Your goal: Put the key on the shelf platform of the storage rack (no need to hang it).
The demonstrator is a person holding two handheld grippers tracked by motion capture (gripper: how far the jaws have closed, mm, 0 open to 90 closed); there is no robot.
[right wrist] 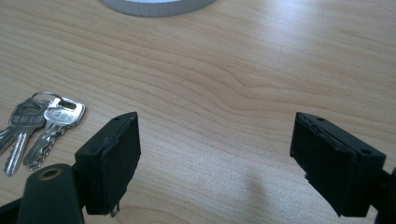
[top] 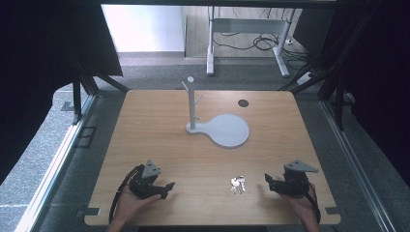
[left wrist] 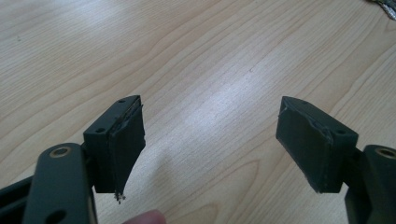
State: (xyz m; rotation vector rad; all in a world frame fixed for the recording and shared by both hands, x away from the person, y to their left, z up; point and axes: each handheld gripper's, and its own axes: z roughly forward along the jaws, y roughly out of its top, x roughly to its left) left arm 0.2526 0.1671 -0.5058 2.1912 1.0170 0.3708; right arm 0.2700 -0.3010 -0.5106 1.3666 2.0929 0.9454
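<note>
A bunch of silver keys (top: 237, 184) on a ring lies flat on the wooden table (top: 159, 140), near its front edge and between my two hands. A grey stand (top: 192, 104) with pegs rises from a round grey base (top: 227, 129) at the table's middle. My left gripper (top: 168, 187) rests low at the front left, open, with only bare wood between its jaws (left wrist: 210, 140). My right gripper (top: 267, 180) sits at the front right, open. The keys (right wrist: 39, 126) lie just outside its left jaw, and nothing is between its fingers.
A small dark round mark (top: 243, 103) sits on the table behind the stand's base. A grey desk frame (top: 246, 38) with cables stands on the floor beyond the far edge. Dark curtains hang at both sides.
</note>
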